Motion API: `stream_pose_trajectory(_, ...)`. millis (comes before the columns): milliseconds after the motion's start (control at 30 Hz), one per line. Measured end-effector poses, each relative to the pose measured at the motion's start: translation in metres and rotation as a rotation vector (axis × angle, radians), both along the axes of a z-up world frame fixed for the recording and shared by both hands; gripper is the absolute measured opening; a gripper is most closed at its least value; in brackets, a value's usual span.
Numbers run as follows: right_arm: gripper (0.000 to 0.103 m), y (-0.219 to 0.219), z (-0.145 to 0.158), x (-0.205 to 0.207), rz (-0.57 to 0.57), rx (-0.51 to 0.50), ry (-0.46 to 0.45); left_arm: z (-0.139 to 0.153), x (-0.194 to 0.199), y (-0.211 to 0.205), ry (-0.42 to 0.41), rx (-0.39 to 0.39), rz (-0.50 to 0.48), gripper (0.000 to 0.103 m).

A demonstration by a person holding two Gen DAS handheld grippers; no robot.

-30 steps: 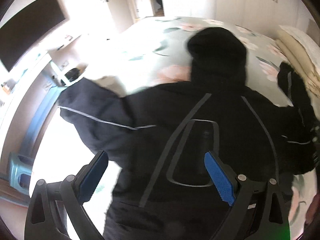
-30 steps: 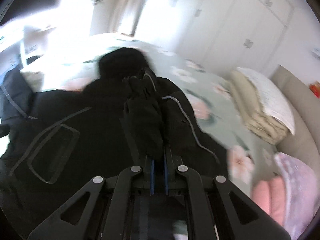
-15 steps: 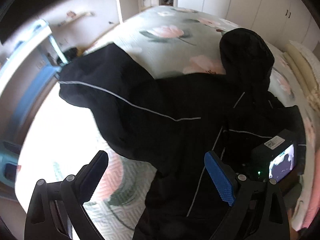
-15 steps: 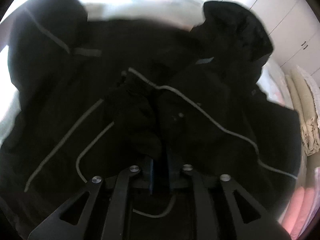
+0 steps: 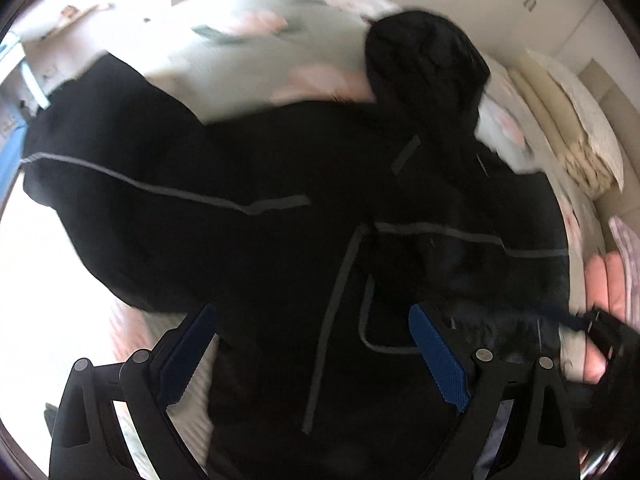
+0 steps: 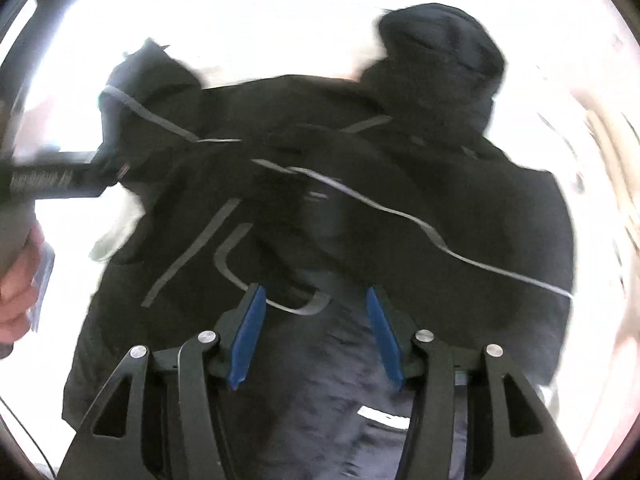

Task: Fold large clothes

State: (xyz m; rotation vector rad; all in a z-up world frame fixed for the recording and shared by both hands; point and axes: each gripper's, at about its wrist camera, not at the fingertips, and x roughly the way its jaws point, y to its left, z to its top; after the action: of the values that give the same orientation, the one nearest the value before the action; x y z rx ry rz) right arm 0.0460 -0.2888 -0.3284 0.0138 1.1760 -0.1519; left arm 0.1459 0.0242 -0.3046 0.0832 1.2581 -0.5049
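A large black hooded jacket (image 5: 280,248) with grey piping lies back-up on a floral bed. Its hood (image 5: 424,64) points away and its left sleeve (image 5: 104,152) is spread out to the left. Its right sleeve (image 6: 360,208) lies folded across the back. My left gripper (image 5: 316,356) is open and empty above the jacket's lower back. My right gripper (image 6: 314,332) is open and empty above the lower back, just short of the folded sleeve. The right tool shows at the left wrist view's lower right (image 5: 600,336).
The bed's floral cover (image 5: 280,36) extends beyond the hood. Folded cream bedding (image 5: 576,128) and pink pillows (image 5: 604,276) lie at the right side. White wardrobes (image 5: 500,4) stand behind. The left tool's handle (image 6: 52,180) and a hand (image 6: 16,300) show at the right wrist view's left.
My right gripper has opened and let go of the right sleeve, which now lies across the jacket's back, and it has drawn back. My left gripper stays open and has shifted over the jacket.
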Motion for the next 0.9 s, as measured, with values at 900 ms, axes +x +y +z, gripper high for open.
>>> stream_pose_trajectory(900, 0.029, -0.149, -0.043, 0.002, -0.319, 0.132, 0.068, -0.04, 0.023, -0.048, 0.14, -0.049, 0.05, 0.094)
